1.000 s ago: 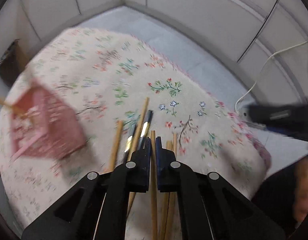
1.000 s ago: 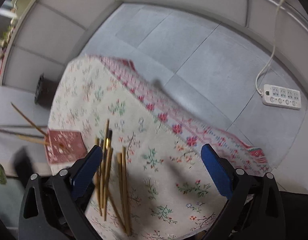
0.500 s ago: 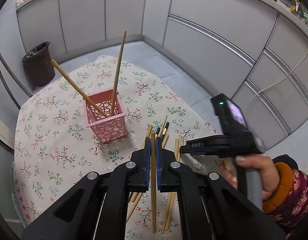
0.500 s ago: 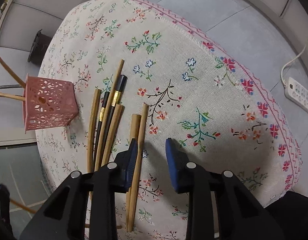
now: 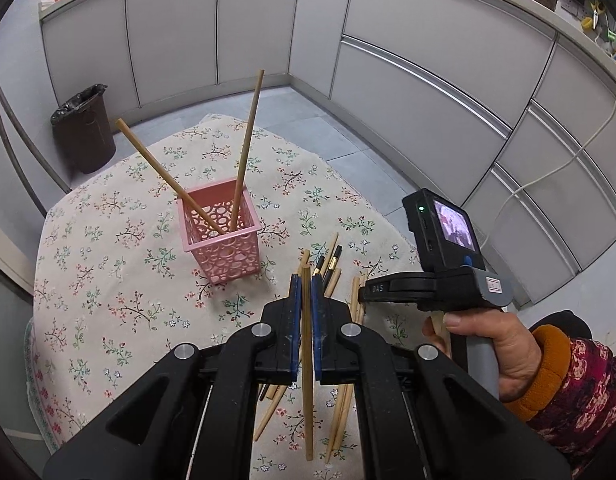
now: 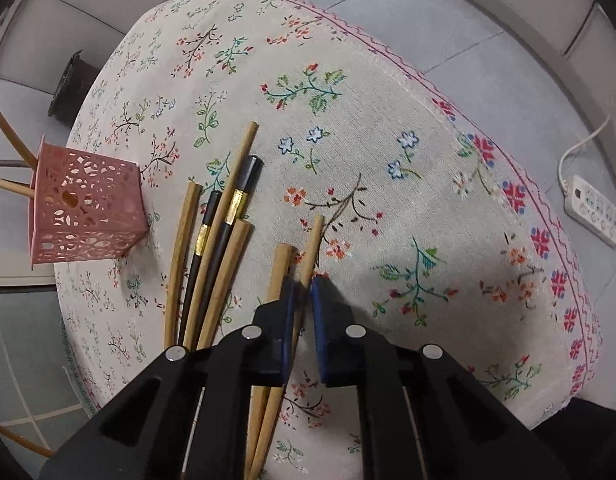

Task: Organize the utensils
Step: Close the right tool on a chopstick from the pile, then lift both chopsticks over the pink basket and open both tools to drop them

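My left gripper [image 5: 304, 278] is shut on a wooden chopstick [image 5: 307, 400], which hangs upright above the table. A pink basket [image 5: 228, 256] stands just ahead and left of it, with two wooden chopsticks [image 5: 244, 148] leaning inside. Low over the floral tablecloth [image 6: 388, 80], my right gripper [image 6: 302, 282] is shut on another wooden chopstick [image 6: 314, 240] that lies on the cloth. A second wooden stick [image 6: 280, 268] lies against its left finger. Left of them lie several more chopsticks, two of them black with gold bands [image 6: 236, 204], beside the pink basket [image 6: 84, 216].
A person's hand [image 5: 488, 344] in a patterned sleeve holds the right tool's handle at the right. The table's edge curves close on the right, with a power strip [image 6: 596, 208] on the floor beyond. A dark bin [image 5: 86, 132] stands by the grey cabinets.
The left gripper has risen with its chopstick, and the basket now shows ahead. The right gripper has come down over the table and closed from wide open onto a chopstick.
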Demonstrator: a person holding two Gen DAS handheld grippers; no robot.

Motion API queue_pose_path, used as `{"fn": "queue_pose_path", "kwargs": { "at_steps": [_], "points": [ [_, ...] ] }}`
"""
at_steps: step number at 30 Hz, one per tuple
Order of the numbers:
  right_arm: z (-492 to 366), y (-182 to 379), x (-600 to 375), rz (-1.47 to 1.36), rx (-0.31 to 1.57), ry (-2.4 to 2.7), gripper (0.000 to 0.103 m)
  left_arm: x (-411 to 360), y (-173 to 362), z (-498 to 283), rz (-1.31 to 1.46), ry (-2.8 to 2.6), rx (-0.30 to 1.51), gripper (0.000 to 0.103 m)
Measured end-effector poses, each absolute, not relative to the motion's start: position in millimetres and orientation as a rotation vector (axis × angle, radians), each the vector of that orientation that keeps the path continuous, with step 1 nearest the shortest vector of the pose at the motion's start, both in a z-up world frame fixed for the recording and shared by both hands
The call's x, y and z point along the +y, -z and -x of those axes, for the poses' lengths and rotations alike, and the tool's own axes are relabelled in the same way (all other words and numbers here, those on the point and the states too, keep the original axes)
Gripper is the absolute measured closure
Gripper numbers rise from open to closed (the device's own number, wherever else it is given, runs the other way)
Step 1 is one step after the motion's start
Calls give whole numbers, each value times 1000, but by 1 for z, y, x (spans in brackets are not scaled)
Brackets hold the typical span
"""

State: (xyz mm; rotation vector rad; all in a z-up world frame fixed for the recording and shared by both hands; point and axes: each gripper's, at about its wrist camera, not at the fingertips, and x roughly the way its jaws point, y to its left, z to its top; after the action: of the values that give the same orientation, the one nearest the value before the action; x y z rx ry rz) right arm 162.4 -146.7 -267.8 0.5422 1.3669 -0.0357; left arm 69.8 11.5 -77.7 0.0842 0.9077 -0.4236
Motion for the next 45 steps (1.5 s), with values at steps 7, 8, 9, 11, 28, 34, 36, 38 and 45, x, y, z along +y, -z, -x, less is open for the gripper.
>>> {"fn": "queue_pose_path", "kwargs": {
  "at_steps": [7, 8, 9, 11, 28, 34, 36, 38, 45],
  "points": [
    [-164, 266, -145, -527, 1324, 11, 96, 12, 73, -62, -89, 416, 889, 99],
    [-162, 264, -148, -543, 1318, 7, 97, 14, 71, -59, -86, 414, 883, 99],
    [-157, 257, -151, -553, 1297, -3, 97, 16, 69, -58, -83, 410, 874, 99],
    [-147, 237, -155, -531, 1244, -21, 97, 23, 62, -54, -68, 405, 855, 99],
    [-76, 55, -181, -416, 752, -158, 97, 54, -30, -41, 83, 361, 606, 99],
    [-107, -17, -192, -479, 593, -198, 97, 58, -73, -74, 123, 300, 498, 99],
    [-119, -30, -189, -488, 567, -215, 97, 60, -81, -85, 131, 276, 476, 99],
    [-129, -37, -185, -490, 554, -233, 97, 62, -86, -96, 130, 249, 464, 99],
    [-166, -34, -158, -479, 575, -283, 97, 64, -64, -136, 107, 174, 504, 98]
  ]
}}
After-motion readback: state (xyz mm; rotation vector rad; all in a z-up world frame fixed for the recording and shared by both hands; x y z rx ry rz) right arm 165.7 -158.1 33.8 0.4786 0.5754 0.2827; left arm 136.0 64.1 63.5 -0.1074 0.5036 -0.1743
